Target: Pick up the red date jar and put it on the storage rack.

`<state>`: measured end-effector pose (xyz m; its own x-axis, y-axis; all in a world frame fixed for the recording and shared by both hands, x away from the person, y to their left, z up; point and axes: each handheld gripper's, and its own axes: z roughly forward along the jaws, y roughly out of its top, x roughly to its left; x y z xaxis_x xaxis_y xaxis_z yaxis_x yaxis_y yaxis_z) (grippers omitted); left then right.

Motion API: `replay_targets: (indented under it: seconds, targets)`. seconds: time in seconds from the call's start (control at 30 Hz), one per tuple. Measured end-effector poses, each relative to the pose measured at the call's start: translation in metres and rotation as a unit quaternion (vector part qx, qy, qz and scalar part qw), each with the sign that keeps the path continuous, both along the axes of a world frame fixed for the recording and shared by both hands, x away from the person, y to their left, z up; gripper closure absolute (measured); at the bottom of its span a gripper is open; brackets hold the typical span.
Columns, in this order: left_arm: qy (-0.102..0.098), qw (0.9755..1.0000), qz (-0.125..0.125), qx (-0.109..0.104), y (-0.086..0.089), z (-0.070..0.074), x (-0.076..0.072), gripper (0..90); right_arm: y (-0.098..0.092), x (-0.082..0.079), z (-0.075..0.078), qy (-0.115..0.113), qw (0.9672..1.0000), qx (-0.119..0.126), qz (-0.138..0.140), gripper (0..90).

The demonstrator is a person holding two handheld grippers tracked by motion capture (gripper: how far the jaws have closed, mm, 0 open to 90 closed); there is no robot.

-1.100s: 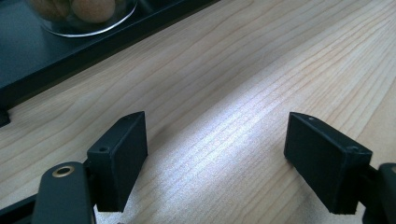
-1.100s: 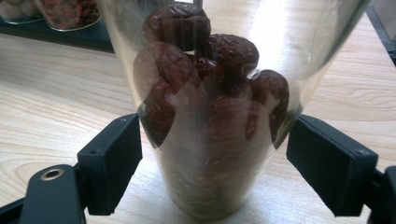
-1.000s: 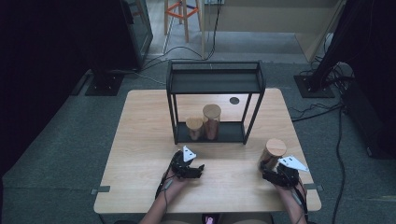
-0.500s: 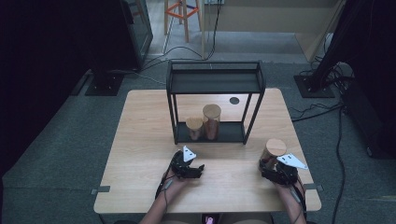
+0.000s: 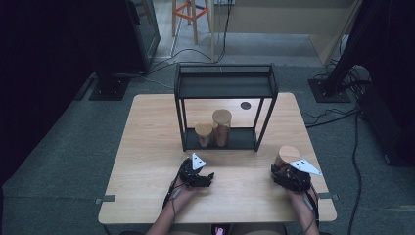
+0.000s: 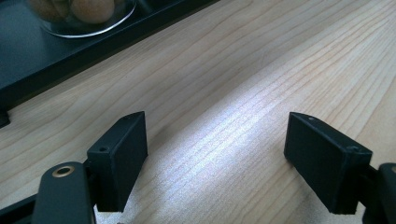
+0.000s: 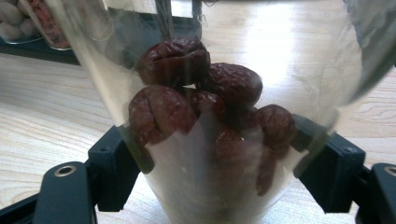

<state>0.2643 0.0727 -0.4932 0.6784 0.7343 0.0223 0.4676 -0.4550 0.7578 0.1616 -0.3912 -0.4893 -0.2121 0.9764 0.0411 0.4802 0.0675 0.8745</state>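
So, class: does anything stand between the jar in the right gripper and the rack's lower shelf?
Nothing on the bare table between them. The jar sits in the right gripper. On the lower shelf, two jars fill the left part; the right part is free, behind the rack's front post.

The table (image 5: pixel 147 147) is pale wood with visible grain and a soft sheen. The jar (image 7: pixel 224 116) is clear shiny glass holding wrinkly, glossy dried dates (image 7: pixel 163 112), with a wooden lid (image 5: pixel 288 153). The rack (image 5: pixel 225 83) looks like matt black metal.
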Motion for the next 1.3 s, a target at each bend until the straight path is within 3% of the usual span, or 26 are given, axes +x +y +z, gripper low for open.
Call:
replay_targets:
  seconds: [0.53, 1.3]
  targets:
    - [0.000, 1.0000, -0.001, 0.000, 0.000, 0.000, 0.000, 21.4, 0.004, 0.001, 0.008, 0.007, 0.9998, -0.020, 0.002, 24.7]
    - [0.001, 1.0000, -0.001, 0.000, 0.000, 0.000, 0.000, 21.4, 0.013, -0.001, 0.018, 0.006, 0.9994, -0.029, 0.019, 24.7]
